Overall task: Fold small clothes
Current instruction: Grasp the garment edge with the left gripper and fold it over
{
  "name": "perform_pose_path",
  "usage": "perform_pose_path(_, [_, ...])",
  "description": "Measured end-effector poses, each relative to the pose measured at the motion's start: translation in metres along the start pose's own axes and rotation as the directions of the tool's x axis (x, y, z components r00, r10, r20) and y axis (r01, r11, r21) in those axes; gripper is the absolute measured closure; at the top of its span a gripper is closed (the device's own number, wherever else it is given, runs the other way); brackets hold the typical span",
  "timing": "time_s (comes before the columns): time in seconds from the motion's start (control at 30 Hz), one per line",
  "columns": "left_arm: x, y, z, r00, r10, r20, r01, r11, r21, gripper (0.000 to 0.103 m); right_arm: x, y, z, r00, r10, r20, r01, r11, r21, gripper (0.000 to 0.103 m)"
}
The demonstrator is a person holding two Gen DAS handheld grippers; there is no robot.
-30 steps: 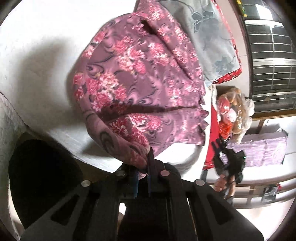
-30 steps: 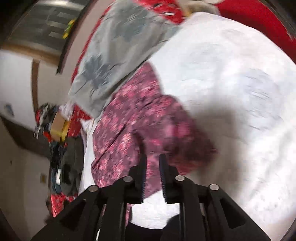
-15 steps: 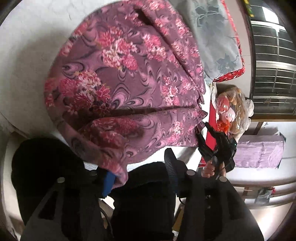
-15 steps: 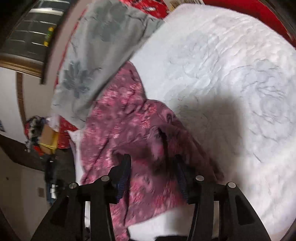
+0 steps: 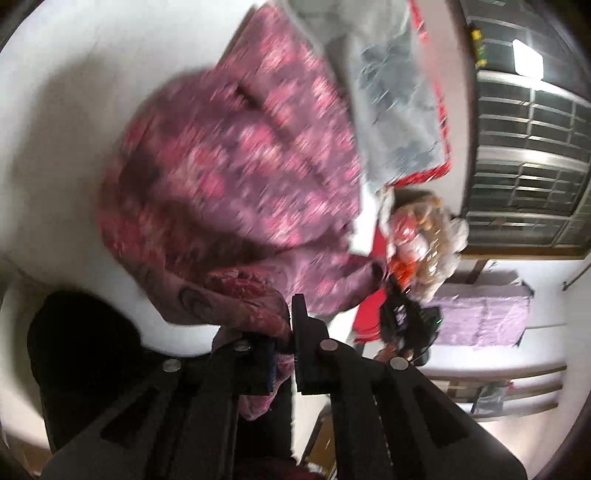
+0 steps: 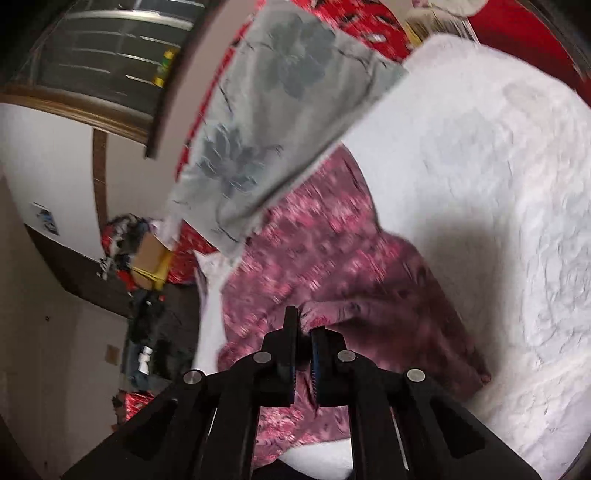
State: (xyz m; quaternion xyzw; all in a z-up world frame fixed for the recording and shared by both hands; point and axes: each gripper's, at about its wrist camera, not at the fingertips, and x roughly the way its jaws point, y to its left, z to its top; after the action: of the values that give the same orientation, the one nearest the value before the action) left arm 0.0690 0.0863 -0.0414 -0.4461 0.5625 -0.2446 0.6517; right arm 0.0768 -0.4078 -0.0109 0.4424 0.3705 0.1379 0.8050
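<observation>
Left wrist view: both tools pinch the floral garment (image 5: pixel 236 177) edge.

Grey floral cloth (image 6: pixel 266 122) draped over white bedspread (image 6: pixel 480 192); red blanket (image 6: pixel 354 26) beyond; barred window (image 5: pixel 524 162); purple cloth (image 5: pixel 484 317) opposite.

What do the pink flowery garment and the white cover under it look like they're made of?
The pink floral garment looks like thin, soft woven cloth with a printed pattern and a faint sheen; it drapes and bunches limply. The white cover looks like matte, crinkled or quilted fabric with raised swirls. Blur leaves the exact fibres open.
</observation>
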Motion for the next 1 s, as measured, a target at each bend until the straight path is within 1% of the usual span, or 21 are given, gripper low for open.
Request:
perform_pose_path(0.03, [-0.004, -0.004, 0.007, 1.000, -0.018, 0.013, 0.018, 1.000, 0.002, 0.098, 0.001, 0.002, 0.005, 1.000, 0.014, 0.008, -0.014, 1.000, 0.003, 0.097])
perform_pose_path(0.1, [-0.011, -0.012, 0.023, 0.998, -0.031, 0.053, 0.031, 0.999, 0.006, 0.098, 0.006, 0.006, 0.015, 1.000, 0.021, 0.018, -0.021, 1.000, 0.005, 0.097])
perform_pose_path(0.2, [-0.014, -0.023, 0.058, 0.993, -0.054, 0.105, 0.054, 0.999, 0.003, 0.098, 0.019, 0.009, 0.031, 0.999, 0.032, 0.034, -0.033, 0.999, 0.018, 0.097])
perform_pose_path(0.27, [-0.015, -0.028, 0.079, 0.989, -0.037, 0.142, 0.037, 0.999, 0.003, 0.098, 0.030, 0.013, 0.043, 0.997, 0.049, 0.052, -0.051, 0.998, 0.024, 0.097])
perform_pose_path(0.4, [-0.012, -0.029, 0.135, 0.981, -0.039, 0.190, 0.045, 0.999, -0.029, 0.098, 0.056, 0.019, 0.080, 0.992, 0.074, 0.099, -0.078, 0.996, 0.031, 0.097])
perform_pose_path(0.43, [-0.011, -0.029, 0.152, 0.978, -0.030, 0.206, 0.040, 0.998, -0.043, 0.098, 0.063, 0.018, 0.090, 0.991, 0.067, 0.112, -0.071, 0.997, 0.034, 0.097])
perform_pose_path(0.5, [-0.005, -0.026, 0.180, 0.974, -0.034, 0.222, 0.050, 0.997, -0.064, 0.098, 0.079, 0.014, 0.109, 0.990, 0.055, 0.132, -0.062, 0.997, 0.048, 0.097])
perform_pose_path(0.57, [0.003, -0.022, 0.214, 0.968, -0.017, 0.250, 0.041, 0.995, -0.093, 0.098, 0.100, 0.007, 0.129, 0.988, 0.033, 0.152, -0.044, 0.996, 0.072, 0.097])
perform_pose_path(0.6, [0.006, -0.020, 0.225, 0.967, -0.013, 0.255, 0.041, 0.994, -0.103, 0.098, 0.108, 0.003, 0.136, 0.988, 0.025, 0.153, -0.038, 0.996, 0.082, 0.097])
perform_pose_path(0.67, [0.014, -0.013, 0.253, 0.961, 0.012, 0.277, 0.031, 0.988, -0.150, 0.098, 0.131, -0.006, 0.149, 0.987, -0.020, 0.159, 0.004, 0.995, 0.103, 0.097])
perform_pose_path(0.73, [0.018, -0.005, 0.274, 0.951, 0.067, 0.302, -0.011, 0.983, -0.181, 0.098, 0.149, -0.015, 0.155, 0.987, -0.061, 0.152, 0.043, 0.992, 0.118, 0.097])
perform_pose_path(0.77, [0.020, -0.001, 0.281, 0.948, 0.086, 0.307, -0.023, 0.979, -0.202, 0.098, 0.159, -0.021, 0.157, 0.987, -0.089, 0.132, 0.072, 0.989, 0.130, 0.097])
perform_pose_path(0.83, [0.023, 0.004, 0.295, 0.955, 0.077, 0.287, -0.009, 0.973, -0.231, 0.098, 0.175, -0.032, 0.159, 0.983, -0.163, 0.086, 0.148, 0.977, 0.154, 0.094])
perform_pose_path(0.87, [0.022, 0.004, 0.298, 0.959, 0.058, 0.277, 0.007, 0.974, -0.227, 0.098, 0.179, -0.035, 0.159, 0.982, -0.179, 0.066, 0.166, 0.973, 0.160, 0.092])
perform_pose_path(0.9, [0.018, 0.000, 0.298, 0.961, 0.043, 0.274, 0.012, 0.980, -0.197, 0.094, 0.177, -0.035, 0.159, 0.984, -0.166, 0.069, 0.153, 0.976, 0.156, 0.092])
perform_pose_path(0.93, [0.014, -0.006, 0.296, 0.961, 0.041, 0.273, 0.004, 0.987, -0.163, 0.088, 0.171, -0.033, 0.158, 0.985, -0.143, 0.093, 0.129, 0.981, 0.146, 0.092])
perform_pose_path(0.97, [0.011, -0.013, 0.292, 0.961, 0.047, 0.271, -0.017, 0.994, -0.111, 0.072, 0.158, -0.029, 0.156, 0.985, -0.101, 0.138, 0.084, 0.988, 0.126, 0.092])
perform_pose_path(1.0, [0.008, -0.021, 0.285, 0.962, 0.061, 0.265, -0.048, 0.997, -0.054, 0.050, 0.151, -0.028, 0.154, 0.984, -0.087, 0.157, 0.069, 0.991, 0.114, 0.092])
